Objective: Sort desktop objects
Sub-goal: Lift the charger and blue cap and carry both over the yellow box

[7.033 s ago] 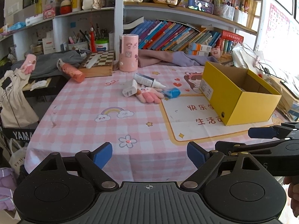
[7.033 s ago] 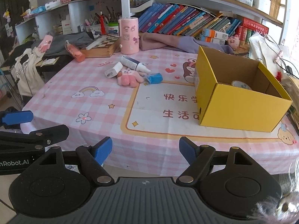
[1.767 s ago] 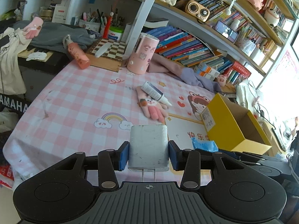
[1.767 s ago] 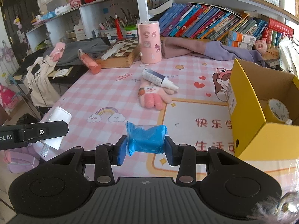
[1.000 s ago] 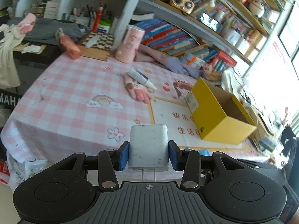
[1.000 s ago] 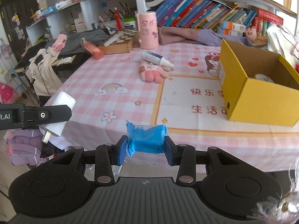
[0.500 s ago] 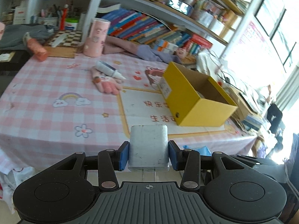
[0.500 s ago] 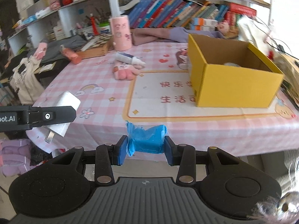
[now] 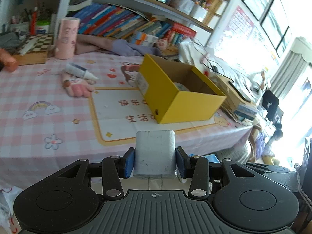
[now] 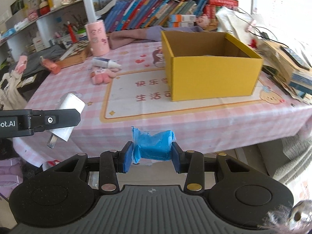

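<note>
My left gripper (image 9: 155, 162) is shut on a white plug charger (image 9: 155, 152), held off the table's near edge; the charger also shows in the right wrist view (image 10: 69, 107). My right gripper (image 10: 152, 154) is shut on a blue wrapped packet (image 10: 153, 145), also off the near edge. The open yellow box (image 10: 210, 76) stands on the right of the pink checked table (image 10: 120, 128); it also shows in the left wrist view (image 9: 185, 101), with a tape roll (image 9: 180, 86) inside. A pink plush glove (image 9: 78, 84) and a white tube (image 9: 80, 71) lie mid-table.
A pink cylinder (image 9: 66, 39), a chessboard (image 9: 35, 46) and folded clothes (image 9: 109, 46) sit at the table's back. Bookshelves (image 9: 126, 19) rise behind. Stacked books and cables (image 10: 286, 62) lie right of the box.
Both grippers, still holding the charger and the blue packet, have swung to the right; the yellow box now sits nearer the middle of both views.
</note>
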`<control>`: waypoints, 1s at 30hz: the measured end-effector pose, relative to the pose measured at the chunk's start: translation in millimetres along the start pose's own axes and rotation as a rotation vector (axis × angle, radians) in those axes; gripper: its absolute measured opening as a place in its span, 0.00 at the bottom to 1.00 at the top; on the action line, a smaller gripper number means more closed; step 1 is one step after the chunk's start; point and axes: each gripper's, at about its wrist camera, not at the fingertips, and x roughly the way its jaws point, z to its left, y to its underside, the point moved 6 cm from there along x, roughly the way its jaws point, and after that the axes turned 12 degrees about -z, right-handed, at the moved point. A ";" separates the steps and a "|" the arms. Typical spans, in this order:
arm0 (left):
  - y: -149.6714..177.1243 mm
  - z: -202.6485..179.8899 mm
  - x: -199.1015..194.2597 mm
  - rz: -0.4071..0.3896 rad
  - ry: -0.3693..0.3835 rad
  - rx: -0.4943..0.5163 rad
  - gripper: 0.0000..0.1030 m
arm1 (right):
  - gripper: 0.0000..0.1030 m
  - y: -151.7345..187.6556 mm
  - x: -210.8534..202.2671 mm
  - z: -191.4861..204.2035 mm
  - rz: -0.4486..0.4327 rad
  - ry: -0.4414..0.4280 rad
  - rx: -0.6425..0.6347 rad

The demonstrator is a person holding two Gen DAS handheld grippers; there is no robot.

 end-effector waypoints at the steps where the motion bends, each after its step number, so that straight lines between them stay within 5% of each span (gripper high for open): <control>1: 0.4 -3.4 2.3 0.005 0.009 0.007 0.41 | 0.37 0.6 -1.7 -3.2 -0.001 0.008 0.006; 13: 4.1 -33.2 29.1 0.058 0.080 0.055 0.41 | 0.37 3.3 -7.1 -35.5 0.002 0.069 0.052; 30: 4.4 -52.9 75.2 0.131 0.090 0.080 0.41 | 0.36 -7.7 23.3 -70.1 0.039 0.056 0.076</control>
